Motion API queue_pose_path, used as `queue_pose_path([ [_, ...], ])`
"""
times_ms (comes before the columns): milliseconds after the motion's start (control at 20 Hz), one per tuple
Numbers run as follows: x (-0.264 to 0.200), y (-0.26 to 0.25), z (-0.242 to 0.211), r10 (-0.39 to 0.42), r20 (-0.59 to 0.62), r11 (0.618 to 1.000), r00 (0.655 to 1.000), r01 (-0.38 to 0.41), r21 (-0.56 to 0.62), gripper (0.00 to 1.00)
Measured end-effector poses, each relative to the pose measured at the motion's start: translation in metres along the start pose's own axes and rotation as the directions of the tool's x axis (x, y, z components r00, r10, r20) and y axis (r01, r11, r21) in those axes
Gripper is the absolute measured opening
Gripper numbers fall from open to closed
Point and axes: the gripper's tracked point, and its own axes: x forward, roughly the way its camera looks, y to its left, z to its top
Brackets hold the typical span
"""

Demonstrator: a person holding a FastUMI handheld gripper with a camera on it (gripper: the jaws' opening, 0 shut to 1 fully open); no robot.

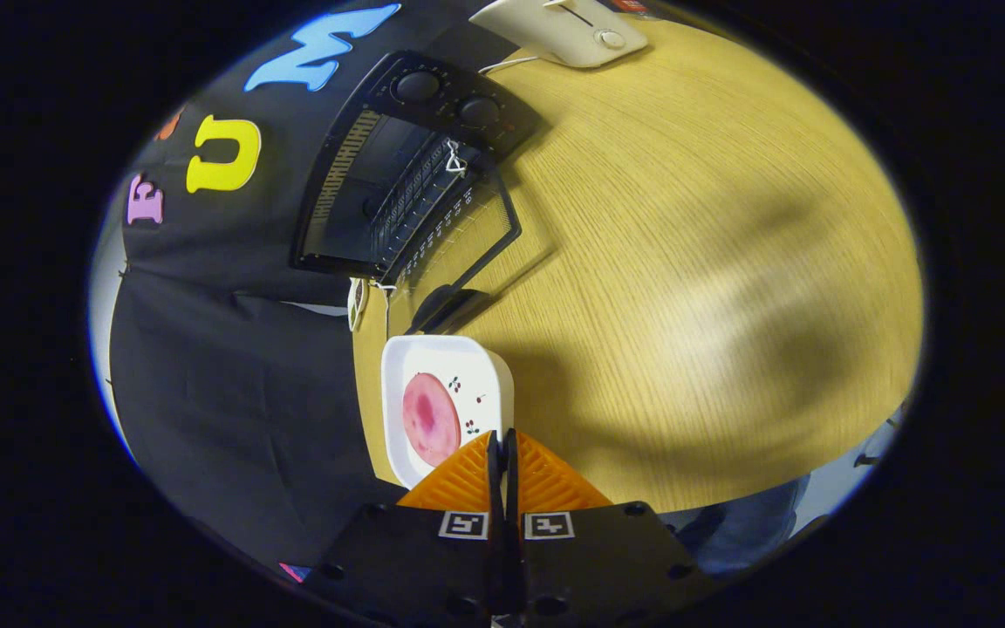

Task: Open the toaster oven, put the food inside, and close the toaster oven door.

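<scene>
The plate (446, 406) is white, square with rounded corners, and carries a round pink slice of food (430, 419) beside small cherry prints. It sits on the wood surface (686, 288) near that surface's edge, with its near corner touching or hidden under the fingertips of the hand-held gripper (502, 440). Those fingers are pressed together with hardly a slit between them; whether the plate's rim is pinched in that slit cannot be told from here, so the grasp is best treated as unconfirmed.

Beyond the plate stands the oven (406, 174), black, with its glass door (459, 240) already dropped open onto the surface and the dark handle (450, 307) at the door's free edge, just ahead of the plate. Two knobs (448, 98) sit on the panel beside the cavity, and the wire rack shows inside.

So the opening looks done, and loading the food is the step in hand. To do it well, take the plate by its rim with both fingers squarely on it, lift it level so the slice does not slide, carry it over the handle and door without knocking them, and set it on the rack far enough in that the door can swing shut. A pale appliance (568, 30) lies well beyond the oven, out of the way.
</scene>
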Motion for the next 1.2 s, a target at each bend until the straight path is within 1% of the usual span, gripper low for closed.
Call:
queue_pose_path([
  [250, 0.003, 0.016, -0.004, 0.007, 0.103, 0.996, 0.995, -0.016, 0.087, 0.01],
  [400, 0.005, 0.023, 0.006, -0.006, 0.174, 0.987, 0.985, -0.021, 0.157, 0.01],
  [550, 0.008, 0.033, 0.02, 0.001, 0.238, 0.976, 0.971, -0.053, 0.209, 0.01],
  [750, 0.021, 0.043, 0.048, -0.017, 0.313, 0.95, 0.949, -0.082, 0.302, 0.01],
  [1000, 0.045, 0.071, 0.08, 0.014, 0.359, 0.916, 0.933, -0.156, 0.37, 0.01],
  [1100, 0.055, 0.079, 0.095, 0.012, 0.389, 0.9, 0.921, -0.18, 0.397, 0.01],
  [1200, 0.066, 0.087, 0.107, 0.003, 0.403, 0.889, 0.915, -0.188, 0.419, 0.01],
])
